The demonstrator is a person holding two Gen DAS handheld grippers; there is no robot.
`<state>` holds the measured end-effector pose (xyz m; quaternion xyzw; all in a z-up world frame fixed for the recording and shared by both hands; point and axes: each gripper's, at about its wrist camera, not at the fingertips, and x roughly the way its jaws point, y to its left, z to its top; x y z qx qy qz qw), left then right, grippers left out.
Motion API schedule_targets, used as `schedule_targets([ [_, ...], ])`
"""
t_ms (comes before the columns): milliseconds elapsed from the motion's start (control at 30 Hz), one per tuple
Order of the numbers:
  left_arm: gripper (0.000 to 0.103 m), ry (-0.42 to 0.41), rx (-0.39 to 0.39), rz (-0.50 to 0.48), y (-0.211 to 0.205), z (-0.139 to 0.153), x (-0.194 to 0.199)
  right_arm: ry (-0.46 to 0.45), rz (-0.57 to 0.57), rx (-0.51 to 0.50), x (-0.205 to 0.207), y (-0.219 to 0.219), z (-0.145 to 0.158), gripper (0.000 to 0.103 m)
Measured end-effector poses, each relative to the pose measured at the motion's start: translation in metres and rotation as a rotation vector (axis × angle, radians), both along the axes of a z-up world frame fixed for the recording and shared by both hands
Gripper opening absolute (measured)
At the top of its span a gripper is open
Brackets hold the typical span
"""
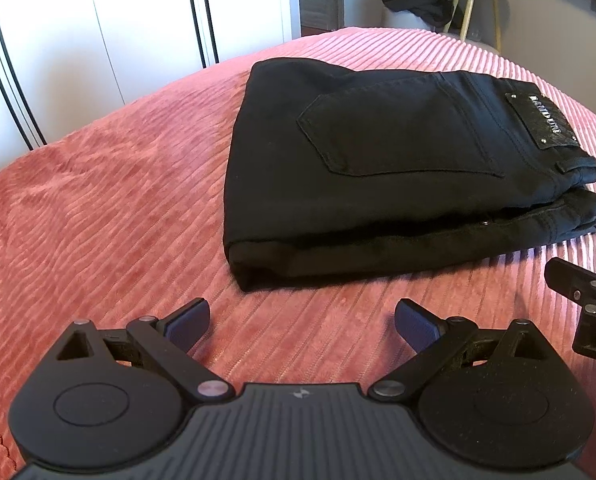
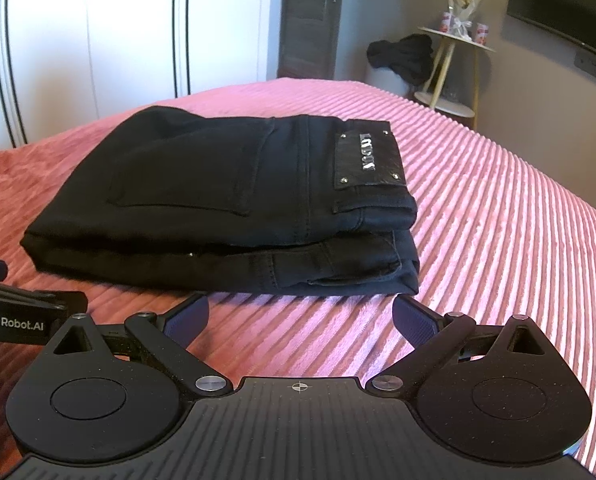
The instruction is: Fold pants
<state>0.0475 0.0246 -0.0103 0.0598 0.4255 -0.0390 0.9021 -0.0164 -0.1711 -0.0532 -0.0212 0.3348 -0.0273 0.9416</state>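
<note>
Black pants [image 1: 378,168] lie folded in a compact stack on the pink ribbed bedspread [image 1: 97,208], back pocket and leather waistband patch facing up. They also show in the right wrist view [image 2: 217,200]. My left gripper [image 1: 302,320] is open and empty, just in front of the stack's near fold. My right gripper [image 2: 301,318] is open and empty, just in front of the stack's waistband end. Part of the right gripper shows at the left wrist view's right edge [image 1: 586,300]. Part of the left gripper shows at the right wrist view's left edge [image 2: 17,312].
A small round side table [image 2: 454,40] with small items stands beyond the bed's far corner. A dark garment [image 2: 402,56] hangs beside it. White wardrobe doors [image 2: 97,40] line the far wall. A dark screen [image 2: 562,0] hangs at upper right.
</note>
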Motion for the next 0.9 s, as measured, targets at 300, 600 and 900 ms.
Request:
schedule_targets([
  [300, 0.099, 0.005, -0.001, 0.0, -0.0001, -0.0002, 0.0009, -0.005, -0.002, 0.002, -0.0007, -0.0009, 0.0006, 0.101],
  [600, 0.099, 0.008, -0.013, 0.003, 0.0015, -0.001, 0.0026, -0.006, 0.002, -0.007, -0.0016, 0.0004, 0.0, 0.101],
  [900, 0.099, 0.011, -0.007, -0.003, -0.0004, -0.0009, 0.0017, -0.003, 0.005, -0.009, -0.0013, 0.0011, -0.0009, 0.101],
])
